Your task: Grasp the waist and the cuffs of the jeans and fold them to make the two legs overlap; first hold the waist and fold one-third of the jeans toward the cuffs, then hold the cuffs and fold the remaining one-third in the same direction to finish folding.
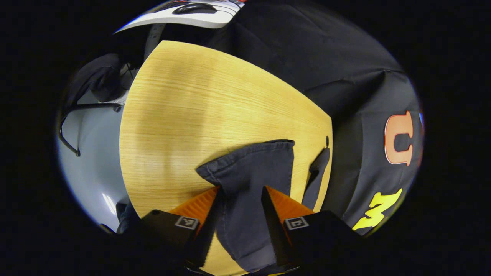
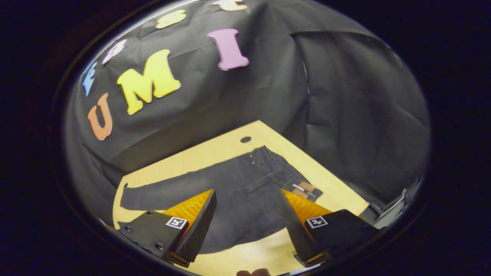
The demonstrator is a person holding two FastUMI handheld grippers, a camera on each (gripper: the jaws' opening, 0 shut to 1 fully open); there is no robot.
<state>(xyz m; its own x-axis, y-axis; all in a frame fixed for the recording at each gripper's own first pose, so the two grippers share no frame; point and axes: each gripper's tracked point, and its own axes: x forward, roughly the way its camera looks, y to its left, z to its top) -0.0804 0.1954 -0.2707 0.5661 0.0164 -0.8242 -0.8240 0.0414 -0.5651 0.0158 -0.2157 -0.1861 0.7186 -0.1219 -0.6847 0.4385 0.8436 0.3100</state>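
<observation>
In the left gripper view, the left hand-held gripper [image 1: 241,199] hangs low over the pale wood-grain bench [image 1: 191,115] with its jaws spread, and one leg of the dark blue-grey denim jeans [image 1: 249,180] runs up between its fingers to a hemmed cuff [image 1: 245,153] lying flat on the wood. The cloth seems to lie under the fingers, not pinched by them, so I judge this hand to be lined up over the cuff end, ready to close. Just to the right of that cuff, near the bench's edge, the second cuff [image 1: 318,172] shows as a narrow strip, which suggests the two legs are spread apart and not yet overlapped. In the right gripper view, the right hand-held gripper [image 2: 245,207] is likewise open and holds nothing, poised above the jeans [image 2: 230,184], which lie spread flat across the bench [image 2: 215,149]. Beyond its fingers lies the waist [image 2: 276,168] with its button and pocket, while one long leg stretches away from the waist to the left. That placement fits the first step: one hand to each end of the garment before the legs are brought together.
</observation>
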